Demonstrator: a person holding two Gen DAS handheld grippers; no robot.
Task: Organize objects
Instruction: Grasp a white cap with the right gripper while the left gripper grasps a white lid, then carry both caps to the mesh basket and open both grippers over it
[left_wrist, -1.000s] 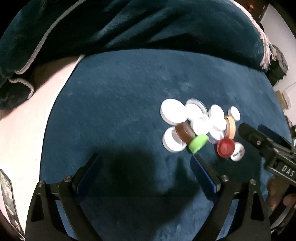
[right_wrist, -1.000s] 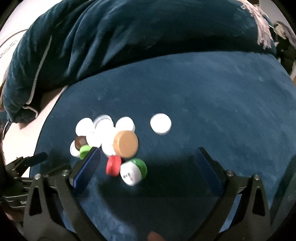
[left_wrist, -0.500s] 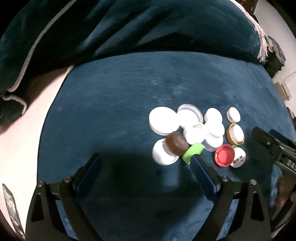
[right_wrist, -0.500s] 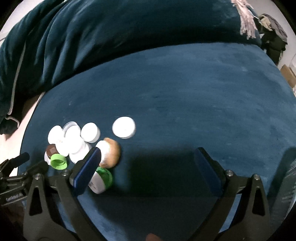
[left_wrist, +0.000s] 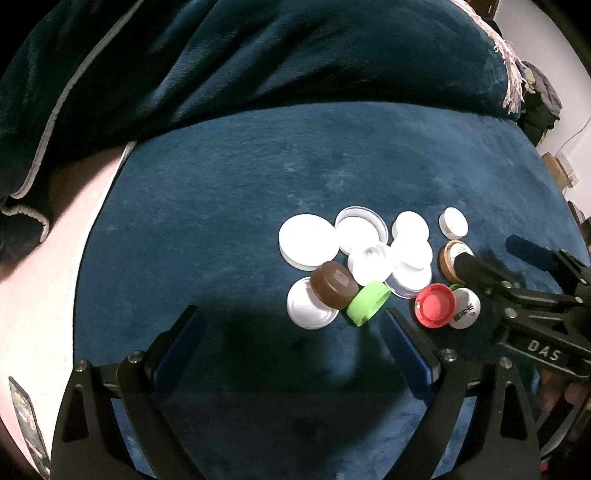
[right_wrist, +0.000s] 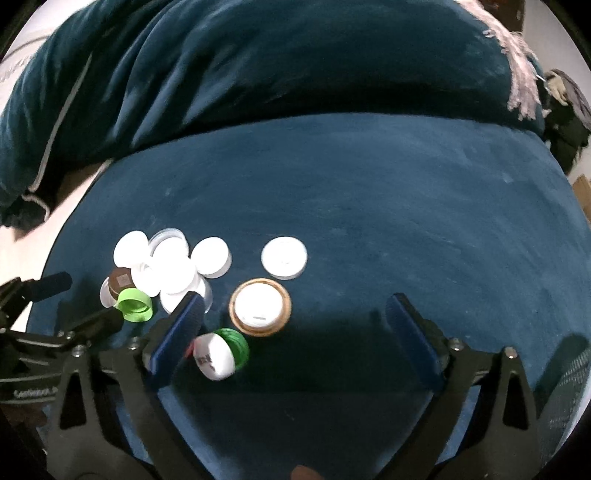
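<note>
A dark blue plush blanket (left_wrist: 221, 206) covers the surface. On it lies a cluster of bottle caps (left_wrist: 373, 258), mostly white, with a brown cap (left_wrist: 334, 284), a lime-green cap (left_wrist: 368, 302), a red cap (left_wrist: 436, 305) and a tan-rimmed lid (right_wrist: 260, 307). The left tool (left_wrist: 291, 334) is spread, empty. The right tool (right_wrist: 295, 328), marked "DAS", has just been closing and is still spread, pinching nothing

The right gripper (right_wrist: 295, 325) hung over the dark blue cloth (right_wrist: 369, 192), its jaws wide apart and just closing a little, nothing pressed between them. A tan-rimmed lid (right_wrist: 260, 307) lay between the fingers. A cluster of white lids (right_wrist: 166, 266), a green cap (right_wrist: 133, 304) and a brown cap (right_wrist: 120, 280) sat toward the cloth's left edge.
</note>
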